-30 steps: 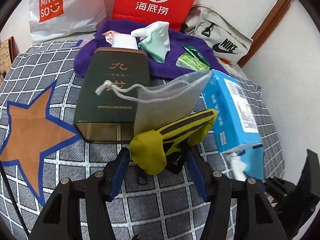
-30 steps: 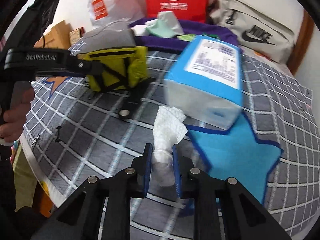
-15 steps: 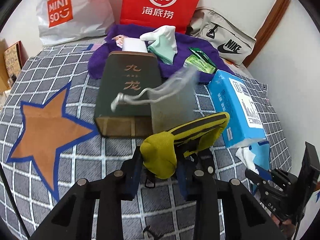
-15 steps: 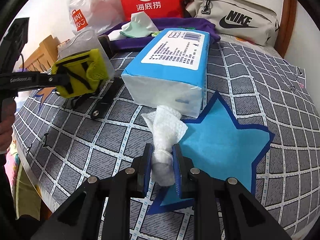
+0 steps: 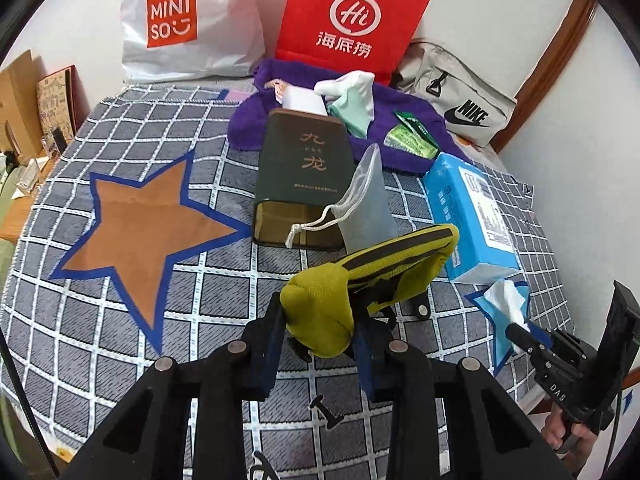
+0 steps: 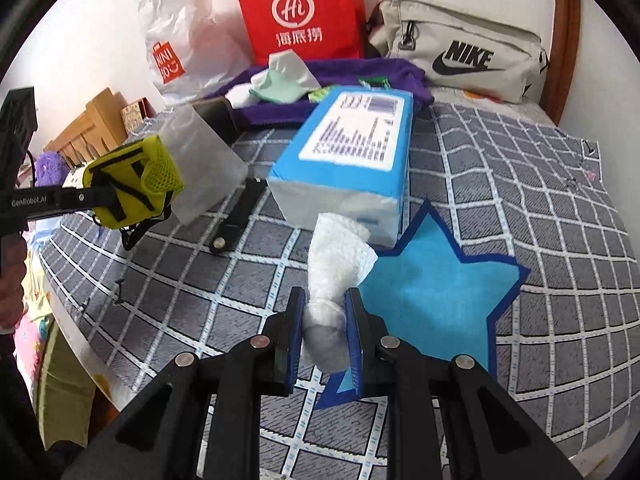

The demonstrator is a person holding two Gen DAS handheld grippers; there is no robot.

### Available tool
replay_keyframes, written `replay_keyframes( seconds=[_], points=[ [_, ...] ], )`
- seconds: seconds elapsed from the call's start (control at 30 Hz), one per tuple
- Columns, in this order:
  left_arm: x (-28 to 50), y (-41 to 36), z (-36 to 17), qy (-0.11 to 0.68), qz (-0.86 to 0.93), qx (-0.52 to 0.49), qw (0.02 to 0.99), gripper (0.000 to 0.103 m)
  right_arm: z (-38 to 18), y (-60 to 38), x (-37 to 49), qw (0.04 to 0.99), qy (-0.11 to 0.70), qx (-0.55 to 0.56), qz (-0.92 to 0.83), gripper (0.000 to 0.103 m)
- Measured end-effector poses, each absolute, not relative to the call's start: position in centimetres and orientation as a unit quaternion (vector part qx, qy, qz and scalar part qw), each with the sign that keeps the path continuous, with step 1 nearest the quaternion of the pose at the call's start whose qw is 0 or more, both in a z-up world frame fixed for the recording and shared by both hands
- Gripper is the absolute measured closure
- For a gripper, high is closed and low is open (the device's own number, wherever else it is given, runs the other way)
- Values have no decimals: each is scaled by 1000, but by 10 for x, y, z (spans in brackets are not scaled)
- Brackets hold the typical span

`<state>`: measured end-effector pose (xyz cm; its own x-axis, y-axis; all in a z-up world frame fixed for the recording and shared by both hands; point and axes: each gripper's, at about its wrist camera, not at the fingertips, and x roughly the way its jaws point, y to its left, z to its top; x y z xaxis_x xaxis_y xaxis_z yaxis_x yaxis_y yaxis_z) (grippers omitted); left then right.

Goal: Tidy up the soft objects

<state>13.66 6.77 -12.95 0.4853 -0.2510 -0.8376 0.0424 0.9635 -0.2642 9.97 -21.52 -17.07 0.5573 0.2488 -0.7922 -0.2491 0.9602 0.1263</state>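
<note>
Grey checked bedcover [image 5: 168,300] w/ an orange-brown star [image 5: 132,236] and a blue star [image 6: 436,296] carries everything. At the far edge, against the wall: white Miniso bag [image 5: 188,28], red Haidilao paper bag [image 5: 352,20], beige Nike pouch [image 5: 460,104]. In front of them a purple towel [image 5: 404,128] holds a mint-and-white cloth [image 5: 352,100], a white box and green sachets [image 5: 412,140]. Dark green tin [image 5: 304,180] lies between towel and grippers. Blue tissue pack [image 6: 348,160] sits just beside the blue star, one tissue [image 6: 340,252] drawn out of its end.

Left gripper [image 5: 320,344]: jaws have just been closing, now clamped on a yellow mesh pouch [image 5: 360,284] w/ black straps, raised off the cover; a translucent drawstring bag [image 5: 368,208] shows right behind it, blocking part of the tin, black strap trailing on the cover below.

Right gripper [image 6: 324,320]: jaws pinched on the twisted tissue end, over the blue star, pack directly ahead
</note>
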Motion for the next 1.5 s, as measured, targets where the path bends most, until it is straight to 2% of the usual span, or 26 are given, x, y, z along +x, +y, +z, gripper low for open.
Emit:
replay_keyframes(
  seconds=[0.7,1.5],
  points=[
    [129,83,-85,449,-88,-142,878,73,-104,-213,107,897,407,-2,174,83],
    [186,70,-30,401,-60,-94,909,73,-50,-201,195,913,365,-8,182,83]
  ],
)
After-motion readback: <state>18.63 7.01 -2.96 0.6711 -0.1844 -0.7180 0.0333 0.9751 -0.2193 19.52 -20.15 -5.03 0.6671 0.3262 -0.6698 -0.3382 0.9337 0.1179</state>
